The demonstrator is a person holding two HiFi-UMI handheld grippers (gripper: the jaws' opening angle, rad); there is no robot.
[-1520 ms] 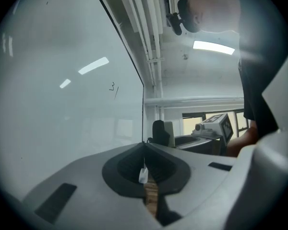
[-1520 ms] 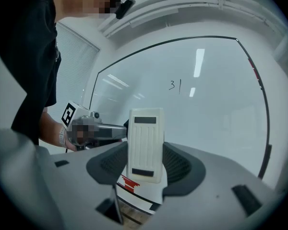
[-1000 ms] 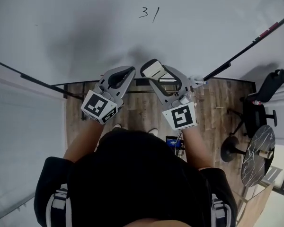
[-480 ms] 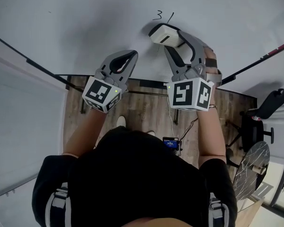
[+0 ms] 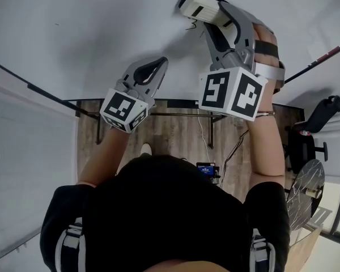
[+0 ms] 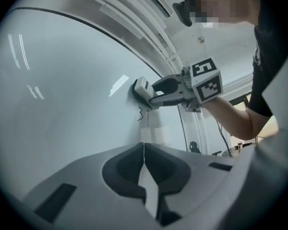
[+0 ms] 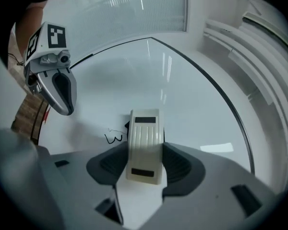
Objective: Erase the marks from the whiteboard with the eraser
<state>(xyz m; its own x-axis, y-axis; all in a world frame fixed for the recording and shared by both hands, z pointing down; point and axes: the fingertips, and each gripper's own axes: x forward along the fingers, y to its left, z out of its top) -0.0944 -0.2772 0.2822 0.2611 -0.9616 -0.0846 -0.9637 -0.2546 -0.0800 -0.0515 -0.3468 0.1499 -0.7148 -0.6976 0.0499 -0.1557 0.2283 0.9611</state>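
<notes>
Whiteboard (image 7: pixel 192 99) mark (image 7: pixel 114 138) beside eraser (image 7: pixel 144 147) reads plainly in gripper views.

— What's on the whiteboard (image 5: pixel 73 27)?
— A cream eraser (image 7: pixel 144 145), its face against the board, well above the lower edge. A black handwritten mark (image 7: pixel 114 138) sits just beside it.
— And under the board?
— Wooden floor (image 5: pixel 175 135). A black office chair (image 5: pixel 314 132) and a round table (image 5: pixel 306 191) stand on it.

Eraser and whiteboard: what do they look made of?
Eraser: looks like hard cream plastic, matte, with moulded ribs along its back; the wiping pad isn't visible. Whiteboard: smooth glossy white surface that shows bright reflections; coated metal or laminate, can't tell.
</notes>
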